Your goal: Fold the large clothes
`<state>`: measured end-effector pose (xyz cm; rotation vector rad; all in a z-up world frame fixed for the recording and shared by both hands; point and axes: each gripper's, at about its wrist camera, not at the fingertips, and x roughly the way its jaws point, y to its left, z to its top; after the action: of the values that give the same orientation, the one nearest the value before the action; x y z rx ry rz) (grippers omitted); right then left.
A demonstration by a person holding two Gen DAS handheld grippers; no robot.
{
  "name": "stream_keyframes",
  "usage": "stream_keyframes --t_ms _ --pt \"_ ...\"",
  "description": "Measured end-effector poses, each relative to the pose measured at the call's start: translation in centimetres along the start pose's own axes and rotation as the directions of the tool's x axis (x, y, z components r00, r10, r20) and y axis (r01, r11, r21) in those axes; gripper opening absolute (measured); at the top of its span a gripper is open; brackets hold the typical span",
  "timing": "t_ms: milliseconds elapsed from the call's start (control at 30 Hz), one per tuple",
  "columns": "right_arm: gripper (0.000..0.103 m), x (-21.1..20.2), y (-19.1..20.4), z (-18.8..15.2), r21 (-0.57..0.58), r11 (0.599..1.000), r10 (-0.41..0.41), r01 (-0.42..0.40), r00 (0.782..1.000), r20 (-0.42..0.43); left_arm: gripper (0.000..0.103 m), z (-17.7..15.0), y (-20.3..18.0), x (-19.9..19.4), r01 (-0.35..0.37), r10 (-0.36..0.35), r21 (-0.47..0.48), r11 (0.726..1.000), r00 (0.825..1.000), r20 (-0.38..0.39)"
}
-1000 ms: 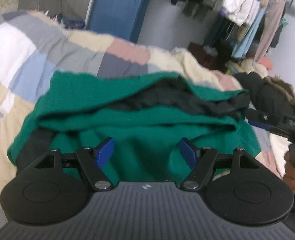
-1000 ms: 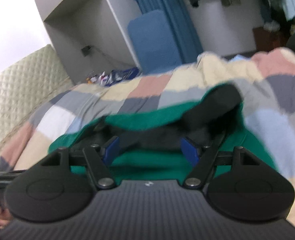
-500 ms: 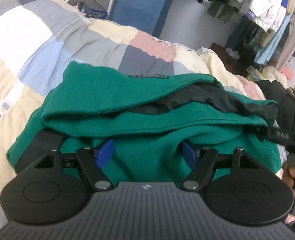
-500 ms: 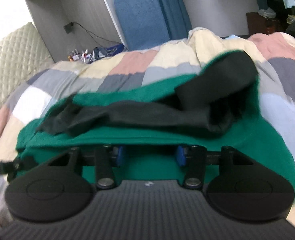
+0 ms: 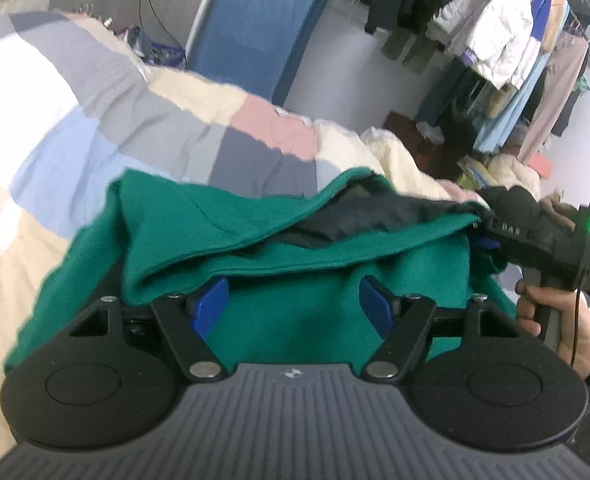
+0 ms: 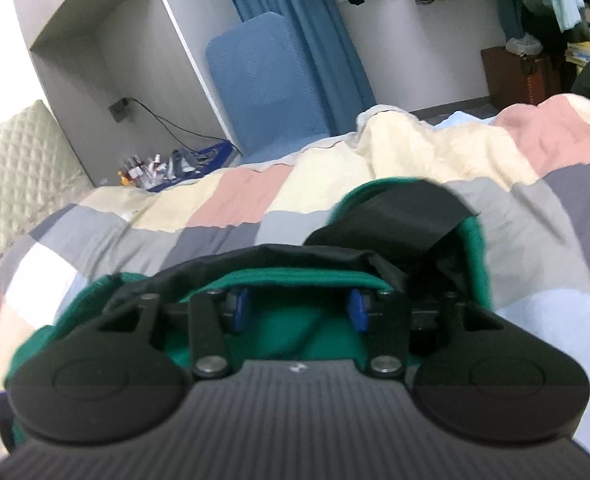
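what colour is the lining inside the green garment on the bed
Black, or a very dark grey. The lining of the green garment shows best in the right wrist view.

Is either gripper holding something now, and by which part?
Left gripper is open over the green garment, holding nothing. Right gripper has just been closing around the garment's folded edge; whether its pads grip it cannot be told.

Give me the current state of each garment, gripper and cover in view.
green garment: bunched in folds on the bed, black lining exposed.
left gripper: open, green fabric between the pads.
right gripper: jaws have just been closing, a green fold between the pads.
patchwork quilt: spread under the garment, rumpled.
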<state>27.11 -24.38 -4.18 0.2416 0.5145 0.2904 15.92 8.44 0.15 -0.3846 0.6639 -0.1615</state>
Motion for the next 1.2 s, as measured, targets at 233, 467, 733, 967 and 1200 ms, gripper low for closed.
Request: stream_keyframes --t_ms 233,467,733,967,1200 --pt "0.048 -1.1 -1.2 1.0 0.003 1.0 0.006 -0.007 0.998 0.061 0.076 0.9 1.0 -0.2 -0.132 0.132 0.022 0.991 0.991 0.032" --pt "0.055 -3.7 -1.4 1.7 0.039 0.999 0.02 -0.025 0.993 0.116 0.077 1.5 1.1 3.0 -0.268 0.27 0.106 0.958 0.963 -0.003" --pt "0.06 -5.5 -4.6 1.3 0.044 0.985 -0.167 0.165 0.985 0.046 0.076 1.7 2.4 4.6 -0.265 0.266 0.096 0.959 0.964 0.002" --pt "0.06 -2.1 -5.8 0.8 0.089 0.994 -0.059 0.062 0.998 -0.035 0.034 3.8 4.2 5.9 -0.173 0.175 -0.071 0.982 0.984 0.023" --pt "0.023 2.8 -3.1 1.9 -0.075 0.996 -0.054 0.05 0.997 -0.047 0.008 8.0 8.3 7.5 -0.079 0.097 -0.318 0.945 0.994 0.042"
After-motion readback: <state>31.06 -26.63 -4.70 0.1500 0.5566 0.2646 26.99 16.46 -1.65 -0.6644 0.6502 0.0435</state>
